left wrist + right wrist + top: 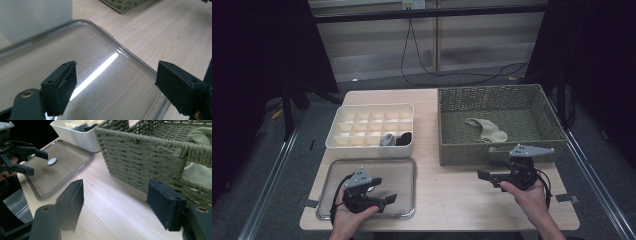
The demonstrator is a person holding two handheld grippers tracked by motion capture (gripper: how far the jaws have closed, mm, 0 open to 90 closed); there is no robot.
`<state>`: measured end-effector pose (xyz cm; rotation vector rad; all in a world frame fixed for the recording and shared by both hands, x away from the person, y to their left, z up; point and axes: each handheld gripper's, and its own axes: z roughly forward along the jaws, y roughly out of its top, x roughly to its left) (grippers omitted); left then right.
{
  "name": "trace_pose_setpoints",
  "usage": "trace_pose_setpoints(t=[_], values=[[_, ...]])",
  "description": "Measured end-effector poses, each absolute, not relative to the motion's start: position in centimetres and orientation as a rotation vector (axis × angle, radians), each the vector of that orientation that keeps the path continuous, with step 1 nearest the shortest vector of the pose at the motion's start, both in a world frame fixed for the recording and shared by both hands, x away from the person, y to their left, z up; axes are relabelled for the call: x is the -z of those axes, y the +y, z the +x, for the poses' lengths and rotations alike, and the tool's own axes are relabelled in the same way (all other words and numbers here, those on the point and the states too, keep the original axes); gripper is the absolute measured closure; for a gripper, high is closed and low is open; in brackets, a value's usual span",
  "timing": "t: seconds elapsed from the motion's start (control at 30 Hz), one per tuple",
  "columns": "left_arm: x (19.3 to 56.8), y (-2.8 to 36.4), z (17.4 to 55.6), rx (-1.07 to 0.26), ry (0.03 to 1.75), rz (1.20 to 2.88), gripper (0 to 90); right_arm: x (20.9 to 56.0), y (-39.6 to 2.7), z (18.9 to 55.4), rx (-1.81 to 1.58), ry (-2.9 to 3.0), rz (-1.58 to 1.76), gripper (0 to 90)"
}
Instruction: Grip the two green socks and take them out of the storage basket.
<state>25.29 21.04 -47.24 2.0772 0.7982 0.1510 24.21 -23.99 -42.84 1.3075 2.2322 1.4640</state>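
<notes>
Hand-held gripper (116,82), left, gapes empty over clear lid (105,50), seemingly untouching.

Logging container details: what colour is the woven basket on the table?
Olive green; the woven basket shows best in the right gripper view.
</notes>
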Motion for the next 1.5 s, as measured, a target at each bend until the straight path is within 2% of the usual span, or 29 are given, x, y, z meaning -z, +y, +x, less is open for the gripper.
trace_pose_setpoints(t=[0.27, 0.5, 0.83, 0.93, 1.0, 1.5], values=[[46.9, 20.8, 23.7, -0.136, 0.786, 2.043, 16.1, 40.1, -24.6, 24.6, -1.481, 2.203, 1.266, 35.6], [47.2, 20.1, 23.9, -0.110, 0.762, 2.064, 14.7, 37.7, -26.0, 27.7, -1.447, 2.196, 1.286, 36.2], [47.4, 20.6, 24.4, -0.116, 0.812, 2.077, 15.5, 37.9, -27.0, 31.9, -1.330, 2.231, 1.335, 38.4], [47.3, 20.5, 24.4, -0.112, 0.802, 2.075, 15.5, 37.8, -27.1, 33.1, -1.299, 2.248, 1.335, 41.0], [47.3, 20.4, 24.3, -0.121, 0.802, 2.073, 15.5, 37.8, -27.1, 33.9, -1.304, 2.271, 1.335, 46.1], [47.2, 20.4, 24.4, -0.132, 0.784, 2.081, 15.9, 37.6, -26.7, 39.6, -1.189, 2.330, 1.380, 50.3]])
